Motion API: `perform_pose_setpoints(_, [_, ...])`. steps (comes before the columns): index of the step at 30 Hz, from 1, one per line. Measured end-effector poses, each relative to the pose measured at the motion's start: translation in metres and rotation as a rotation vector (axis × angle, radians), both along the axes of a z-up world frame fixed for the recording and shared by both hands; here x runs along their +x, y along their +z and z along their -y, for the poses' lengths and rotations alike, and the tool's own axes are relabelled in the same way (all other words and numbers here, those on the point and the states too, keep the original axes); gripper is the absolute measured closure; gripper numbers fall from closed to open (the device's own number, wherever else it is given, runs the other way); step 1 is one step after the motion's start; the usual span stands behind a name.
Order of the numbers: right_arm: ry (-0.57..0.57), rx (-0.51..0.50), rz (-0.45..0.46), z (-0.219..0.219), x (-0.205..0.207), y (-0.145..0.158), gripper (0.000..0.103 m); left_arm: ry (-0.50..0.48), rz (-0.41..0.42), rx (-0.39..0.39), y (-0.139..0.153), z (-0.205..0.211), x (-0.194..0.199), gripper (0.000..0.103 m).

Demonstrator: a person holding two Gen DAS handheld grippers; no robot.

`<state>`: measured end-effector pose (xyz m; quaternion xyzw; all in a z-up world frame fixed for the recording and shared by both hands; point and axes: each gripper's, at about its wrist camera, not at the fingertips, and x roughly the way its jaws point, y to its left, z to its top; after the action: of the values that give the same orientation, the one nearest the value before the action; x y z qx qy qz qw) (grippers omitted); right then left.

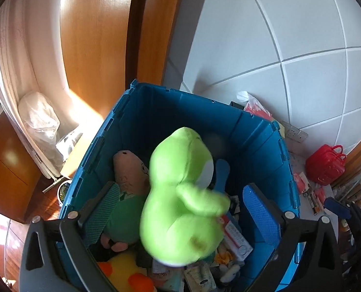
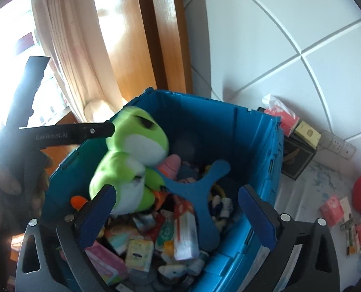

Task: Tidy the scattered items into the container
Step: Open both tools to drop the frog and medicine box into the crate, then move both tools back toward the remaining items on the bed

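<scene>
A blue plastic crate (image 1: 95, 146) stands on the floor, filled with plush toys and small packets. A green frog plush (image 1: 180, 194), blurred, hangs over the crate between the fingers of my left gripper (image 1: 182, 209), which is open with both pads clear of it. In the right wrist view the frog (image 2: 131, 160) is at the crate's (image 2: 275, 146) left side, just below the left gripper (image 2: 73, 93). My right gripper (image 2: 178, 216) is open above the crate, and a blue three-armed boomerang (image 2: 199, 199) lies between its fingers on the pile, touching neither pad.
A red handbag (image 1: 326, 168), a power strip (image 2: 336, 143), a black box (image 2: 297, 155), a tissue pack (image 2: 282, 116) and small packets (image 2: 333, 209) lie right of the crate by the tiled wall. A curtain (image 2: 66, 48) and a wooden door (image 1: 95, 36) stand behind it.
</scene>
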<state>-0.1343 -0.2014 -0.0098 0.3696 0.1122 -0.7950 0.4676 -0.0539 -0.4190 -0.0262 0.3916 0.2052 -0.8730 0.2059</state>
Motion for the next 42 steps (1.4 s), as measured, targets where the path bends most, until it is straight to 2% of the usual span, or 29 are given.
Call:
perform_pose_setpoints(5, [-0.007, -0.01, 0.013, -0.012, 0.0, 0.0, 0.001, 0.013, -0.004, 0.016, -0.004, 0.001, 0.008, 0.0])
perform_pose_setpoints(10, [-0.019, -0.022, 0.013, -0.024, 0.003, 0.003, 0.001, -0.012, -0.007, 0.019, -0.009, -0.015, 0.009, 0.0])
perform_pose_setpoints(21, [-0.064, -0.044, 0.007, -0.07, 0.009, 0.008, 0.0, -0.054, 0.002, -0.007, 0.0, -0.058, 0.011, 0.0])
perform_pose_setpoints(27, [-0.096, -0.056, 0.0, -0.1, 0.012, 0.01, 0.0, -0.06, 0.013, -0.058, 0.009, -0.094, 0.015, 0.0])
perform_pose_setpoints(35, [-0.153, -0.06, -0.01, -0.152, 0.006, 0.008, 0.0, -0.079, -0.004, -0.074, 0.017, -0.14, 0.006, 0.0])
perform_pose_setpoints(39, [-0.193, -0.047, -0.011, -0.195, -0.005, 0.0, 0.0, -0.104, -0.002, -0.108, 0.016, -0.182, -0.009, 0.0])
perform_pose_setpoints(42, [-0.229, -0.04, 0.007, -0.235, -0.02, -0.01, 0.0, -0.136, 0.013, -0.101, 0.009, -0.217, -0.028, 0.0])
